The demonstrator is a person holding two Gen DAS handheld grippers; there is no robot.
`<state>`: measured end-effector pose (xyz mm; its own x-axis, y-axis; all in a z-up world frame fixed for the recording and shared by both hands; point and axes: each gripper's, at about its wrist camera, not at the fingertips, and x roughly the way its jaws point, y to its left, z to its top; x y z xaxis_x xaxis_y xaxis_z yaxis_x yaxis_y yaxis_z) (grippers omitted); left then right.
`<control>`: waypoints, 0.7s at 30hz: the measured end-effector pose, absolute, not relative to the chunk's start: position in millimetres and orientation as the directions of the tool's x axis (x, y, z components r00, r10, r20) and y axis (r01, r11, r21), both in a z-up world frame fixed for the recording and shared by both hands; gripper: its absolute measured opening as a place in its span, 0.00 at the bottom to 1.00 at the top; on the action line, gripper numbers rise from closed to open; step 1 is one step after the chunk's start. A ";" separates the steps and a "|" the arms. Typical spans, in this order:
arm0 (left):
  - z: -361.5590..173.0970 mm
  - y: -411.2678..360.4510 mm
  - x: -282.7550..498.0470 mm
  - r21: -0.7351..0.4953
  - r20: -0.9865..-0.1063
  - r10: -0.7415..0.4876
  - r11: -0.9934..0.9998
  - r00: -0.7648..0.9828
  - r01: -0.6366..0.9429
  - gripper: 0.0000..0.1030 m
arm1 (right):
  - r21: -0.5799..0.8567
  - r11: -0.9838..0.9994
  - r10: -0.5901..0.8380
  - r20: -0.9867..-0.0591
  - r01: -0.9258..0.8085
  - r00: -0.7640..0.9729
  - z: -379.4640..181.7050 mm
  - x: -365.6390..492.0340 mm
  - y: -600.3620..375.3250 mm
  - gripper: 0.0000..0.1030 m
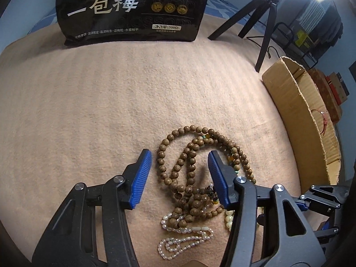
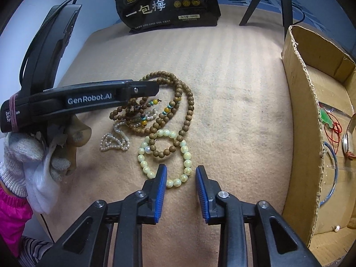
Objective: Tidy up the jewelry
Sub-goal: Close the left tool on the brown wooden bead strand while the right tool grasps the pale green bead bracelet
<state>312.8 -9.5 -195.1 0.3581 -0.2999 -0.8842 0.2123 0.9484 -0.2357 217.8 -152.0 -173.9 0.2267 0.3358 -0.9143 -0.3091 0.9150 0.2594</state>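
While its blue-padded jaws stand wide apart and empty, the left gripper hovers low over a tangle of brown wooden bead strands, which lies between and just ahead of its fingers on the peach felt-covered bench. Just behind the jaws, a white pearl strand touches the wooden beads. With its jaws partly open and holding nothing, the right gripper sits at the near arc of a pale green bead bracelet. To its right stands an open cardboard box. Far ahead stands a black snack bag.
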 end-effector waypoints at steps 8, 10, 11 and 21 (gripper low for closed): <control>-199.6 -13.1 315.3 -0.189 -0.890 -0.264 0.956 0.371 0.226 0.37 | 0.233 0.922 0.310 -0.923 -0.310 0.229 -178.7 222.8 -148.2 0.22; -200.0 -13.0 315.4 -0.178 -0.891 -0.255 0.957 0.376 0.228 0.34 | 0.230 0.924 0.305 -0.925 -0.306 0.227 -181.2 224.3 -146.8 0.20; -200.4 -13.3 315.7 -0.169 -0.892 -0.247 0.959 0.379 0.227 0.30 | 0.226 0.926 0.301 -0.927 -0.303 0.226 -182.2 225.1 -146.8 0.19; -202.3 -14.6 316.6 -0.141 -0.887 -0.229 0.961 0.402 0.236 0.11 | 0.186 0.934 0.264 -0.935 -0.305 0.238 -186.3 228.6 -134.6 0.11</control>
<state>316.6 -14.6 -202.3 0.4020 -0.2289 -0.8865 0.2358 0.9615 -0.1413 228.6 -134.6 -186.3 0.2379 0.2637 -0.9348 -0.3045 0.9342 0.1860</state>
